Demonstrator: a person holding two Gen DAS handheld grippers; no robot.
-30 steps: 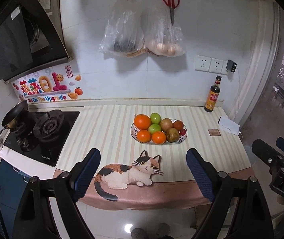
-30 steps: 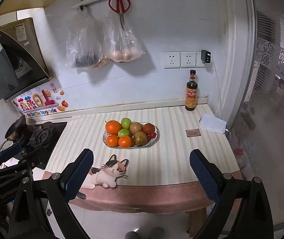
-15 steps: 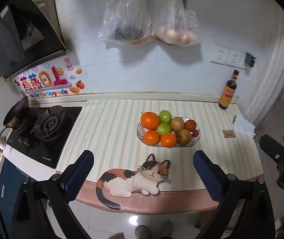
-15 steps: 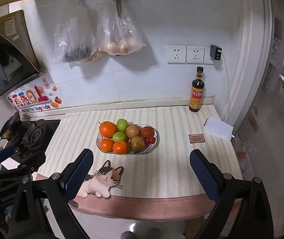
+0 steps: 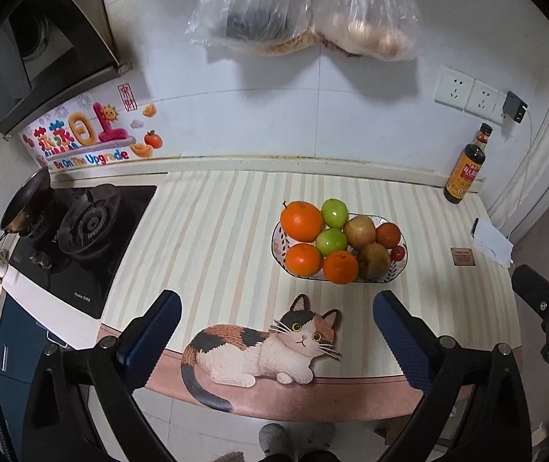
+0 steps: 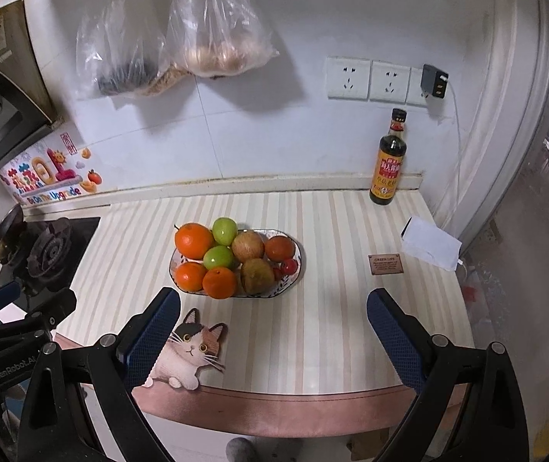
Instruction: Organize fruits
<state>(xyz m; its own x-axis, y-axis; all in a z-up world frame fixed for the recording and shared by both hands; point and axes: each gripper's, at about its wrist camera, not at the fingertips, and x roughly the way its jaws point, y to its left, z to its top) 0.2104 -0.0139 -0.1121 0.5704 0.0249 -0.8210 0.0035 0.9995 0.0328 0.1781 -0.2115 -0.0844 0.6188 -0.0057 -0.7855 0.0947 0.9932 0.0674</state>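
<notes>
A patterned oval bowl (image 5: 400, 265) (image 6: 296, 269) stands on the striped counter, filled with oranges (image 5: 301, 220) (image 6: 194, 240), green apples (image 5: 334, 213) (image 6: 224, 231), brownish pears (image 5: 359, 231) (image 6: 248, 246) and small red fruits (image 5: 397, 253) (image 6: 289, 266). My left gripper (image 5: 274, 325) is open and empty, above the counter's front edge, short of the bowl. My right gripper (image 6: 272, 325) is open and empty, also near the front edge, the bowl ahead and slightly left.
A cat-shaped mat (image 5: 262, 350) (image 6: 187, 350) lies at the front edge. A gas hob (image 5: 81, 238) with a pan (image 5: 27, 200) is at the left. A sauce bottle (image 6: 389, 161), a card (image 6: 385, 263) and white paper (image 6: 430, 244) are at the right. Bags (image 5: 305, 11) hang on the wall.
Both grippers have moved forward and closer to the counter; the bowl and the cat mat appear larger. Both stay open and empty.
</notes>
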